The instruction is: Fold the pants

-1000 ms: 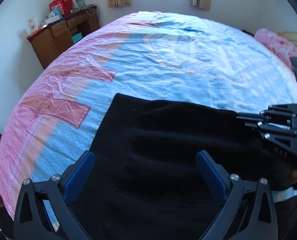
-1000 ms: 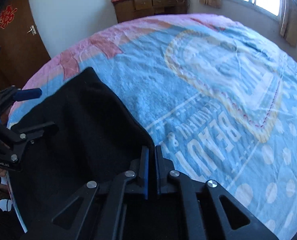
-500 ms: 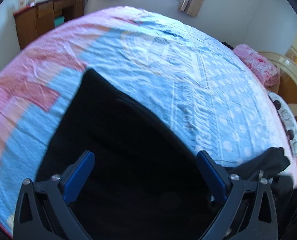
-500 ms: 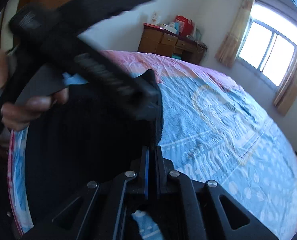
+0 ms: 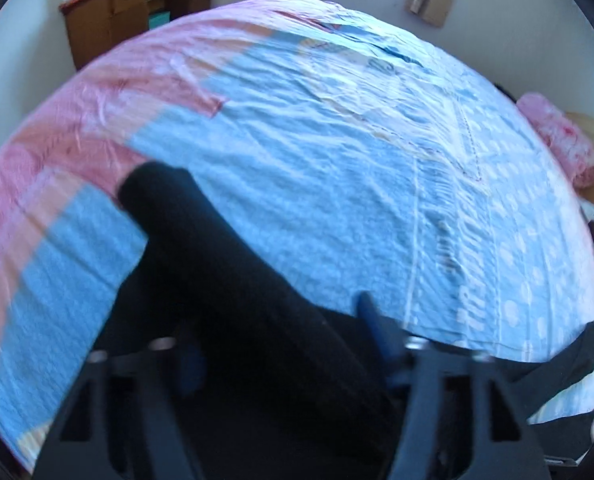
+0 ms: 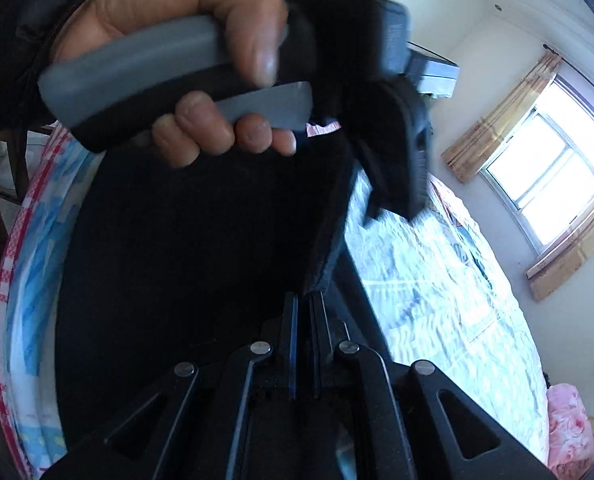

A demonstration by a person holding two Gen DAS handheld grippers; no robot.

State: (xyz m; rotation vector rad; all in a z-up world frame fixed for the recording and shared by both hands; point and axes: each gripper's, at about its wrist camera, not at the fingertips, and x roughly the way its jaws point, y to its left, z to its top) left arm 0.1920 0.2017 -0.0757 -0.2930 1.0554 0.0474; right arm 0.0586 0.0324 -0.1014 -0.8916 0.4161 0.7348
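The black pants (image 5: 225, 288) lie on the blue and pink bed cover (image 5: 337, 200), with a thick fold raised along their middle. My left gripper (image 5: 281, 344) points steeply down over that fold. Its jaws are closing, with the fold between the blue pads (image 5: 371, 320); the picture is blurred. My right gripper (image 6: 305, 300) is shut on the edge of the pants (image 6: 177, 260), which rises taut from its tips. In the right wrist view a hand (image 6: 201, 52) holds the left gripper's grey handle close above the pants.
A wooden dresser (image 5: 137, 12) stands by the far wall to the left. A pink pillow (image 5: 557, 140) lies at the bed's right end. A curtained window (image 6: 553, 168) is on the far wall. Another black strip of cloth (image 5: 569, 364) lies at the bed's near right edge.
My left jaws have narrowed around the pants fold. My right gripper has swung and rolled with the pants edge, close up to the hand on the left gripper.
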